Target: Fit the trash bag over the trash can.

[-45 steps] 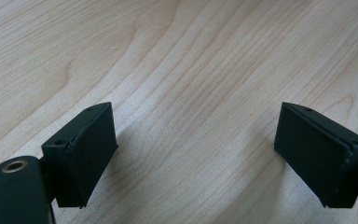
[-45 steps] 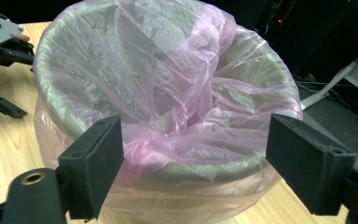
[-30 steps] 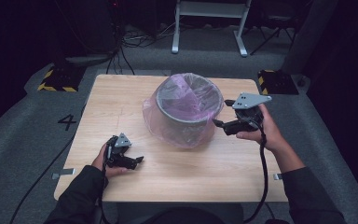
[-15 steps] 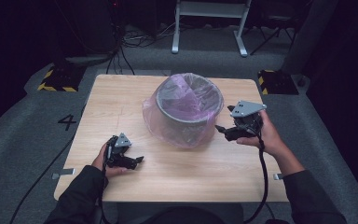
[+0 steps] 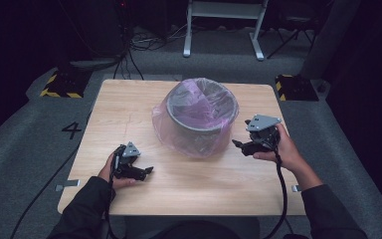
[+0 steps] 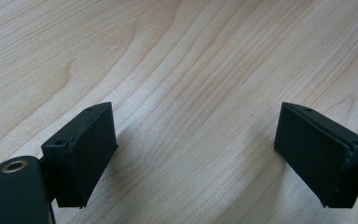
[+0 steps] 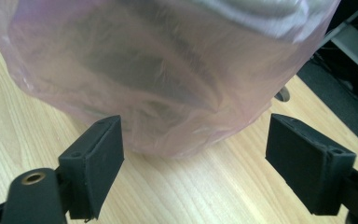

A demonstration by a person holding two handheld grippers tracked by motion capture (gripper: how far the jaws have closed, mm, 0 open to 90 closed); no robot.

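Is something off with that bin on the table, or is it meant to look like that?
The pink plastic bag looks odd: rather than lining the grey bin neatly, it is draped over the rim and hangs loose down the outside, bunching in wrinkles on the wooden table. Nothing looks spilled or broken.

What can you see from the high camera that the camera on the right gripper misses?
High view alone: the bin's open top, the left gripper open over bare wood, both hands, the floor marked 4. Right gripper view alone: a close look at the pink bag's crumpled foot on the wood, framed by that gripper's open jaws, apart from it. Both: the bagged bin, the table and the right gripper.
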